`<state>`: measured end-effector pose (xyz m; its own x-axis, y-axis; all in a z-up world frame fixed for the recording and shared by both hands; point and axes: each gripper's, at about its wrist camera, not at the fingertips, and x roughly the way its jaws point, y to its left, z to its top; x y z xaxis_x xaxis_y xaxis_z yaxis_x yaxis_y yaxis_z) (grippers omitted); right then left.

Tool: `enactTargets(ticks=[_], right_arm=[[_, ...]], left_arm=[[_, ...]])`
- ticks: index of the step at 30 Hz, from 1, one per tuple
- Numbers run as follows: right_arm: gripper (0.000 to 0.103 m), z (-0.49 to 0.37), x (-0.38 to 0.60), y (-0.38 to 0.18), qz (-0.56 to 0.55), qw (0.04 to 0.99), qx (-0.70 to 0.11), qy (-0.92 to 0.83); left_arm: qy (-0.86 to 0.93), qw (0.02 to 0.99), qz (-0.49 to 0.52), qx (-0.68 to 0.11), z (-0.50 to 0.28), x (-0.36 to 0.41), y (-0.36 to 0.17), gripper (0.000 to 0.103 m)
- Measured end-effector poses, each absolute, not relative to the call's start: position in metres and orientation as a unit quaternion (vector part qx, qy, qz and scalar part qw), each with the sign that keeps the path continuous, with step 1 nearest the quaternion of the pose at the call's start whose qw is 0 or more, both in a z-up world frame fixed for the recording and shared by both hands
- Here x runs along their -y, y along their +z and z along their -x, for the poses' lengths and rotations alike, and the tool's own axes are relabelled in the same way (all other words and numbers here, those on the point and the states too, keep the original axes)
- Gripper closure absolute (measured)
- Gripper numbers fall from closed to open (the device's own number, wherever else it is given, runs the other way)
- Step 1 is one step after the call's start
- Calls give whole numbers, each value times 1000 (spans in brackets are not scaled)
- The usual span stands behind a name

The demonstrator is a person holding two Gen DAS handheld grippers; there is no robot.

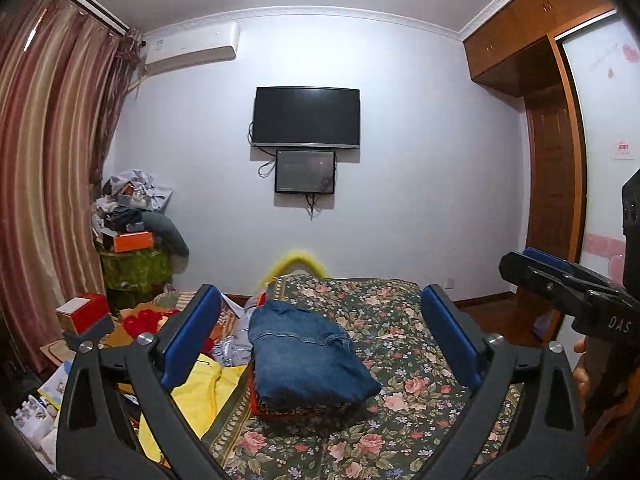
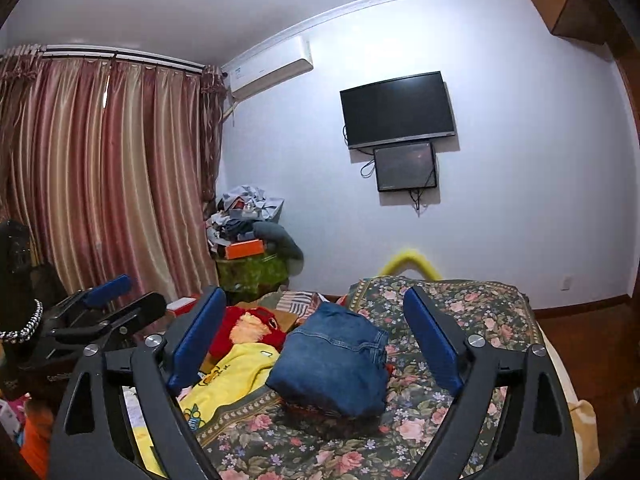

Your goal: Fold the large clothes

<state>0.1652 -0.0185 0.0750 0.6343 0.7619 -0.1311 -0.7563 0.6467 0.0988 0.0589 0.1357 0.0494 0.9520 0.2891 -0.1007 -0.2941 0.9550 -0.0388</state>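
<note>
A folded pair of blue jeans [image 1: 308,360] [image 2: 336,364] lies on a floral bedspread [image 1: 400,344] [image 2: 472,308], on top of other folded red-edged fabric. My left gripper [image 1: 320,300] hangs above and in front of the jeans, its blue pads wide apart with nothing between them. My right gripper [image 2: 316,300] is held the same way, open and empty, apart from the jeans. Each gripper also shows from the side in the other's view: the right gripper [image 1: 560,280] and the left gripper [image 2: 108,300].
A yellow garment [image 1: 196,392] [image 2: 232,376] and a red plush toy [image 2: 248,328] lie left of the jeans. A cluttered pile [image 1: 132,224] stands in the corner by the curtain [image 1: 44,184]. A TV [image 1: 306,118] hangs on the far wall; a wardrobe [image 1: 552,184] stands at the right.
</note>
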Motion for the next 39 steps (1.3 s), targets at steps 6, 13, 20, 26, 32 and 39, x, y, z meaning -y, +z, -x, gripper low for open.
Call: enactTargets(ticks=[6, 13, 20, 26, 32, 39], right_arm=[[0, -159, 22, 80, -16, 914, -60, 402], [0, -162, 23, 78, -17, 912, -72, 403], [0, -156, 29, 70, -14, 912, -74, 404], [0, -154, 28, 71, -11, 911, -77, 404], [0, -155, 28, 70, -10, 911, -82, 405], [0, -154, 28, 69, -9, 910, -86, 404]], left_arm=[[139, 988, 50, -54, -55, -142, 46, 0], [144, 986, 59, -56, -53, -146, 43, 0], [147, 986, 50, -58, -54, -142, 40, 0], [145, 986, 50, -63, -56, -141, 38, 0], [144, 986, 56, -66, -58, -142, 37, 0], [145, 985, 58, -70, -60, -144, 37, 0]])
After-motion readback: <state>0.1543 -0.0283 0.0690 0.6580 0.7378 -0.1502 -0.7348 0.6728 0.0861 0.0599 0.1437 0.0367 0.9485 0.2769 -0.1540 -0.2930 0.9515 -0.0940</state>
